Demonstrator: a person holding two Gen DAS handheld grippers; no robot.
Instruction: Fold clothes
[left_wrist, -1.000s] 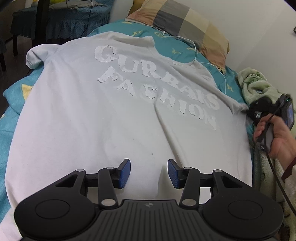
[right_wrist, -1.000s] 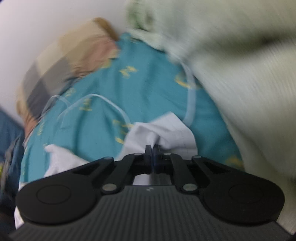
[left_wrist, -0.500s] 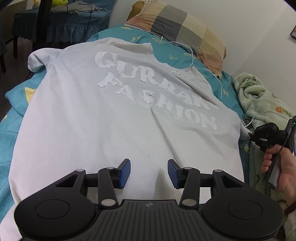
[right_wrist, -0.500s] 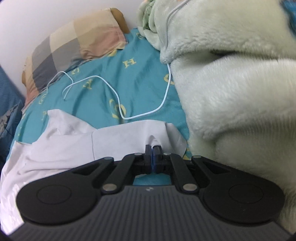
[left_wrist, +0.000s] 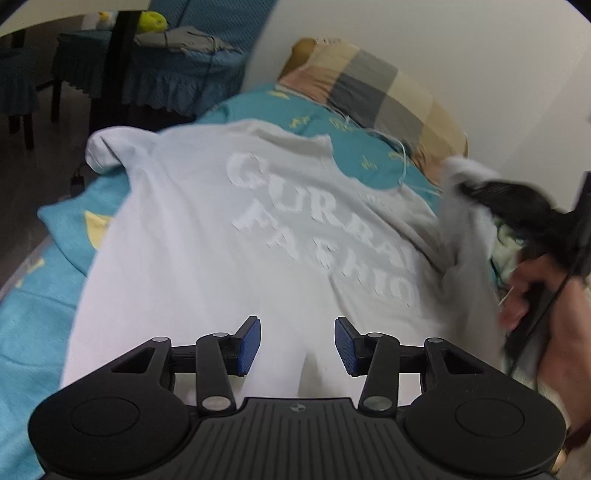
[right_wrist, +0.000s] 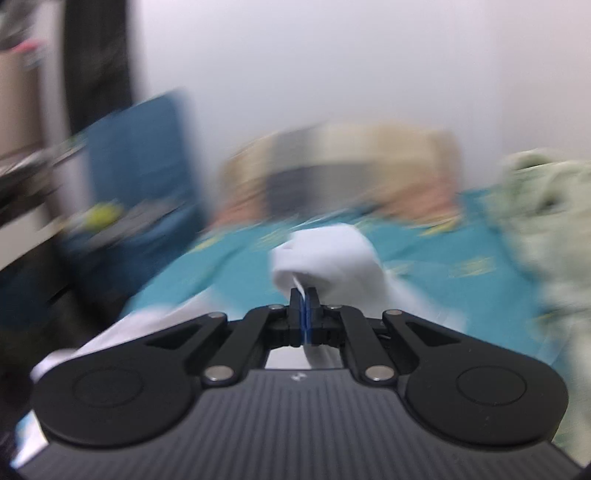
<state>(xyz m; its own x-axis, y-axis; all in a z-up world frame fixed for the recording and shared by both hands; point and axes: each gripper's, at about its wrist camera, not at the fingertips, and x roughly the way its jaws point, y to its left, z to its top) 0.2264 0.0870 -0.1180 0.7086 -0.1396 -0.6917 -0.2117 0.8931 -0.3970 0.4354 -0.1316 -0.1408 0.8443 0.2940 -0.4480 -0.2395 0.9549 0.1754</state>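
Left wrist: T-shirt (left_wrist: 229, 236) reads "GURBAKS FASHION"; left jaws gape empty, right jaws pinch its sleeve (right_wrist: 325, 254)

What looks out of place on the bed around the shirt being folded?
A thin white cable trails loose over the teal sheet from the checked pillow to the white T-shirt collar, where a fold could snag it. Nothing spilled or damaged.

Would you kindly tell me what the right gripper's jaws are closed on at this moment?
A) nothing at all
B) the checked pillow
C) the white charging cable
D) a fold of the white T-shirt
D: the right gripper has its jaws pressed together on a bunched fold of the white T-shirt, lifted off the bed.
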